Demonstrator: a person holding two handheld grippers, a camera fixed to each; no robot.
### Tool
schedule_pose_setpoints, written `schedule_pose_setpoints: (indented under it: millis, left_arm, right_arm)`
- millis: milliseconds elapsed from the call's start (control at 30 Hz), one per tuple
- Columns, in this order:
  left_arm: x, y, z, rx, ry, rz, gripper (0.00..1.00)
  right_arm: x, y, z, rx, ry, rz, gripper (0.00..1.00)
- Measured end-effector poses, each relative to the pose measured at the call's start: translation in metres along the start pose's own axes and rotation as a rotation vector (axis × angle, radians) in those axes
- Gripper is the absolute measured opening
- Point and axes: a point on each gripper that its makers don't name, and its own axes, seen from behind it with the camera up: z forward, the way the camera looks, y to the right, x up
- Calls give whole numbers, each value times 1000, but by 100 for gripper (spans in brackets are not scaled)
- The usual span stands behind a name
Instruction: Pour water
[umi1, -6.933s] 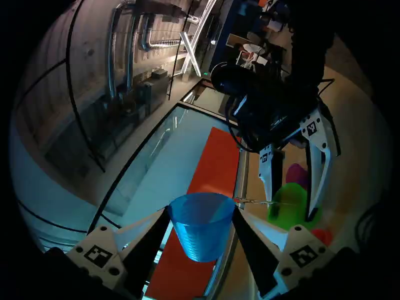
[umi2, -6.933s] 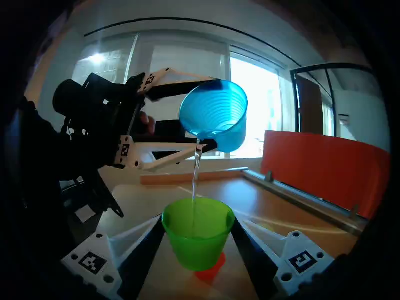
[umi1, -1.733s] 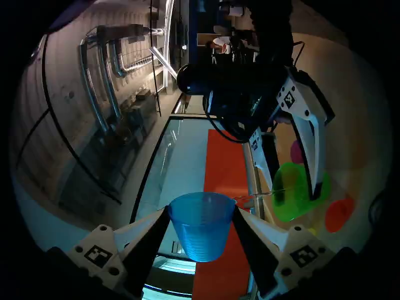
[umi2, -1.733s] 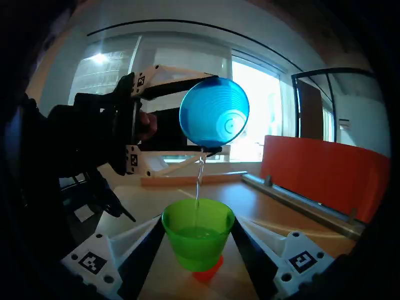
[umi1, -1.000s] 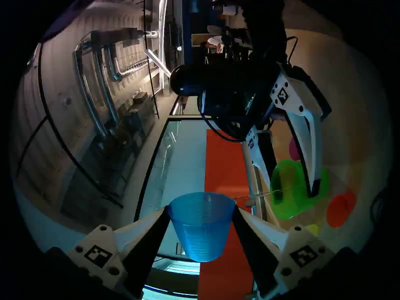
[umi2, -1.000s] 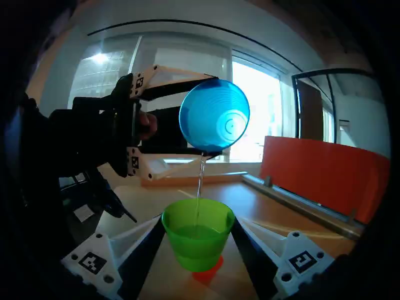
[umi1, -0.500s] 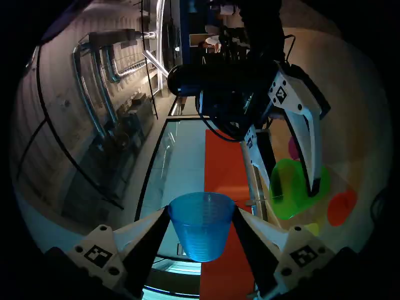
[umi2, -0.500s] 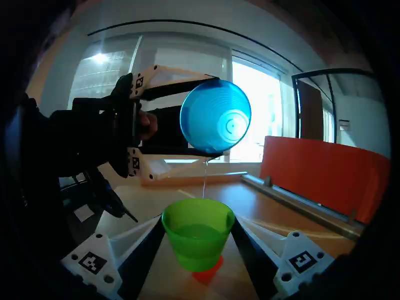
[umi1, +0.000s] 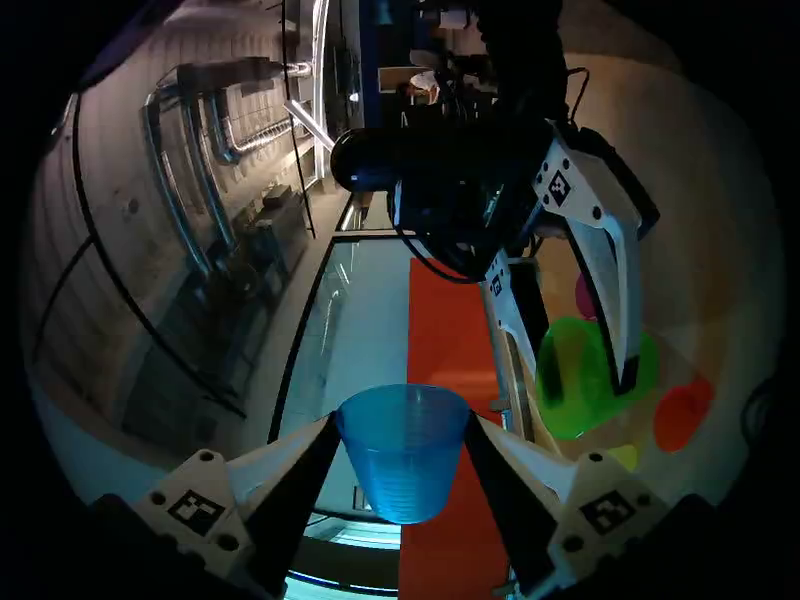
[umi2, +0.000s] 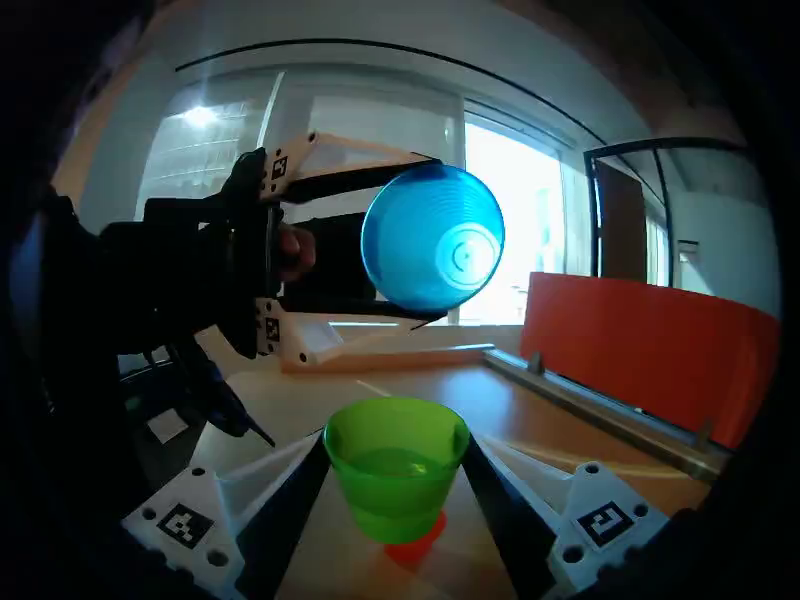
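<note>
- Up front in left gripper view, blue cup is clamped by left gripper.
- Right gripper view: part-filled green cup is gripped by right gripper below tipped blue cup; no stream. Pour judged done; righting needed.

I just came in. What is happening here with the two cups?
A person works with two handheld tools. The left tool grips a blue cup, tipped on its side above a green cup that the right tool grips upright. The green cup holds some water; no stream is falling at this moment.
</note>
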Motion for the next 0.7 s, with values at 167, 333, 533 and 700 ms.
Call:
schedule_pose_setpoints:
  millis: [167, 333, 533, 700]
  left_arm:
    - [-4, 0, 0, 7, -13, -40, 87]
    - [-11, -1, -1, 14, -29, -103, 87]
    - [-20, 3, -1, 14, -55, -200, 87]
    - [-26, 7, -2, 13, -70, -290, 87]
  right_arm:
    - [0, 0, 0, -1, 1, 1, 91]
    - [0, 2, -1, -7, 2, 0, 91]
    - [2, 2, -1, -12, 5, -2, 91]
    - [3, 2, -2, -13, 6, -5, 91]
